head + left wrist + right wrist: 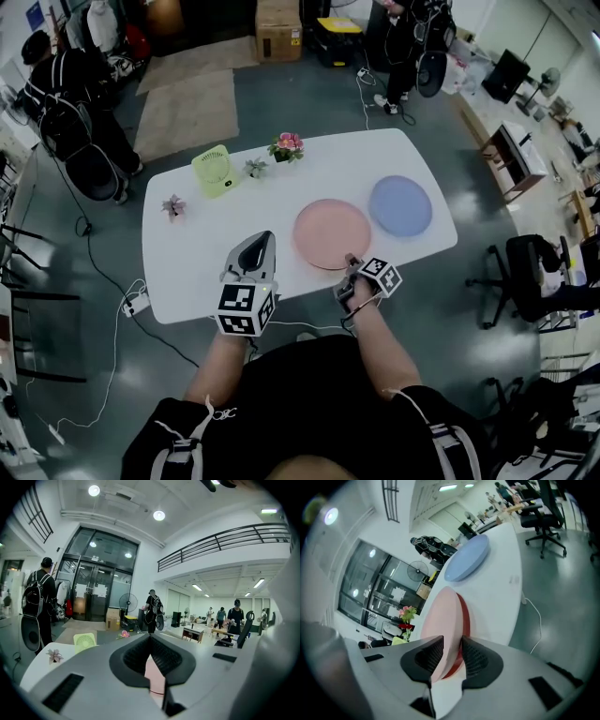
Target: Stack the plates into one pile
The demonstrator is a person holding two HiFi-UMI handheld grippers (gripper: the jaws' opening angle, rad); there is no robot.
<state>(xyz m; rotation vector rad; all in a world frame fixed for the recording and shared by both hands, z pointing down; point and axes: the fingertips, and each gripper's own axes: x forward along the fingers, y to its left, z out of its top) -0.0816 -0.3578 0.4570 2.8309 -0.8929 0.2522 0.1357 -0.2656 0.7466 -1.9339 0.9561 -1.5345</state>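
Step, as judged: taking up pink plate (332, 233) | right gripper (352, 262) is straddling its near rim, jaws apart, not pinching | left gripper (260, 240) is idling closed, empty, to its left | blue plate (400, 204) is lying just right | next probably needs: pinch, lift, centre over blue plate.

Count on the bench (187, 272): 2 plates, i.e. 1 pink plate (332, 233) and 1 blue plate (400, 205). There's a red edge under the pink; can't tell if it's a third. 3 flower pots: big pink bloom (287, 146), grey-green sprig (255, 168), small pink sprig (173, 206). 1 green fan (213, 170). Beyond the bench: 1 cardboard box (278, 30).
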